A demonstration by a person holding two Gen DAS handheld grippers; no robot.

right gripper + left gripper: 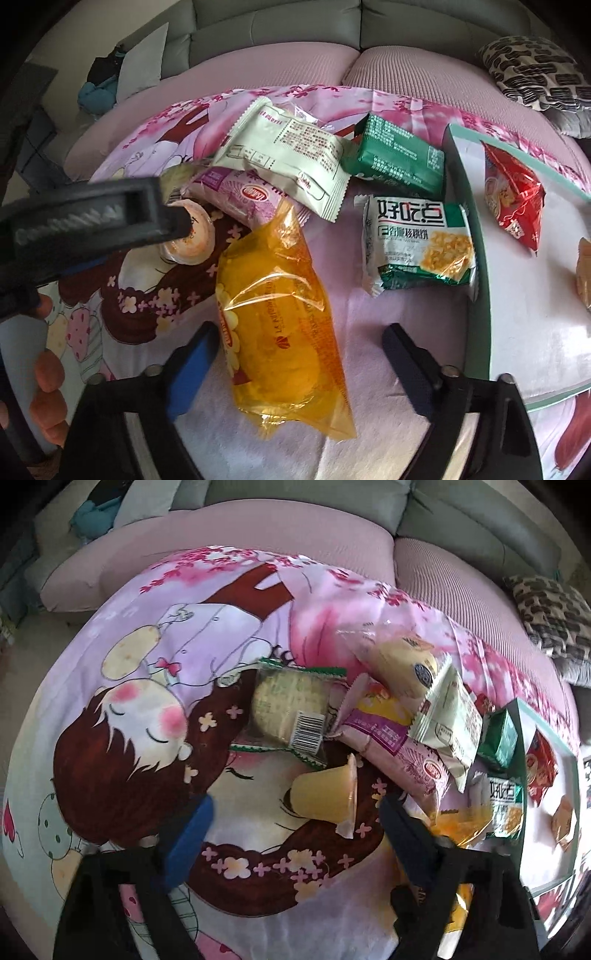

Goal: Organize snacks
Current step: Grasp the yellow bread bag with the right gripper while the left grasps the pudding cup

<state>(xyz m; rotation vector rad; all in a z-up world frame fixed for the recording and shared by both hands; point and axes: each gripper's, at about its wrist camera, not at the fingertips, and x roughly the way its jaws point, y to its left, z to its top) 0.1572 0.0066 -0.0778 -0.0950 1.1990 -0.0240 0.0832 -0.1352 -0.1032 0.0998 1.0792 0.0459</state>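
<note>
Both grippers' fingers spread wide: right (299, 354) straddles orange packet (280, 332); left (295, 830), seemingly, jelly cup (327, 794).

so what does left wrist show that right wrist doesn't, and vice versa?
Left wrist only: the clear green-edged cracker pack in full, and the yellow jelly cup lying on its side between the open left gripper.

Right wrist only: the orange bread bag whole, between the open right gripper, and the red packet unobstructed in the tray.

Both: the white-green cracker pack, the dark green pack, the pale green pack and the cartoon cloth.
</note>
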